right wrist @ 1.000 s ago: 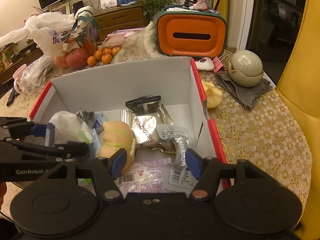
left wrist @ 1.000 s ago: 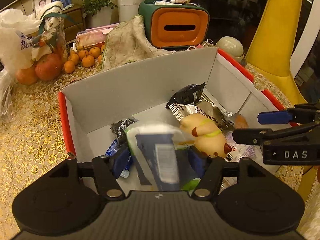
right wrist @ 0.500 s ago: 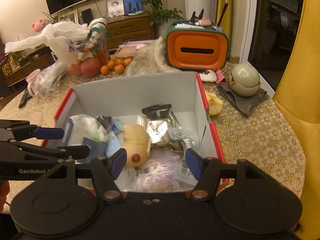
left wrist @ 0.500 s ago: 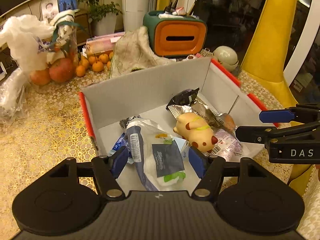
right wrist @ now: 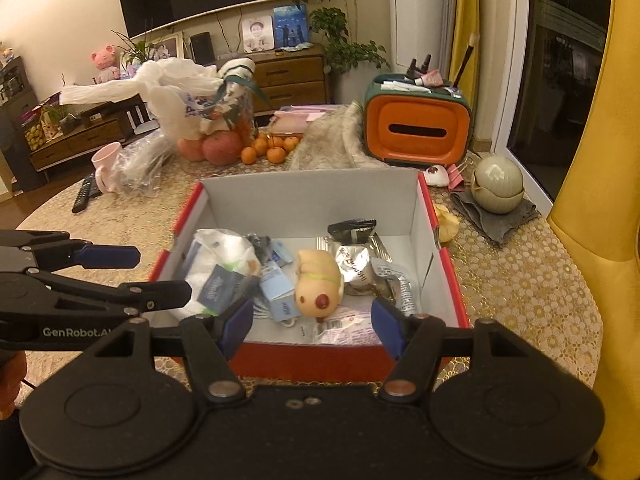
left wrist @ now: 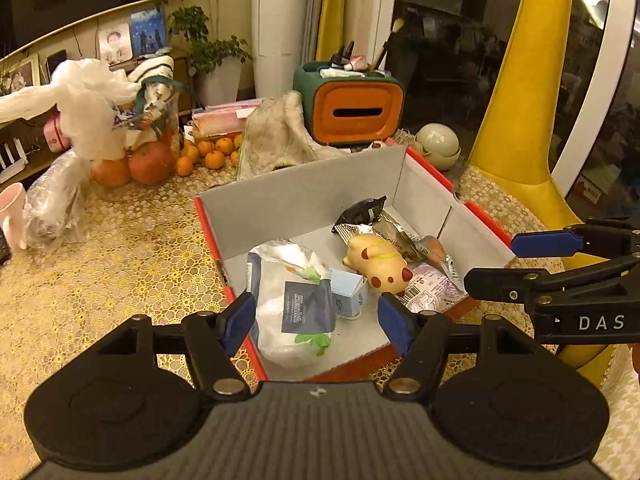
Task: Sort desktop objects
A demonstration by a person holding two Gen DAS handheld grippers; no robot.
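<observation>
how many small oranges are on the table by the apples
5 show in the right wrist view: small oranges at and, right of the red apples. More may be hidden behind.

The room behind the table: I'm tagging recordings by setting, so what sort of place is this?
Most likely a home living room: framed photos on a wooden dresser, a potted plant, fruit on the lace-covered table.

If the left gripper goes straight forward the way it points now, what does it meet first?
Most likely the white wipes pack in the box: it lies between the open fingers of the left gripper, just ahead. Depth is unclear.
</observation>
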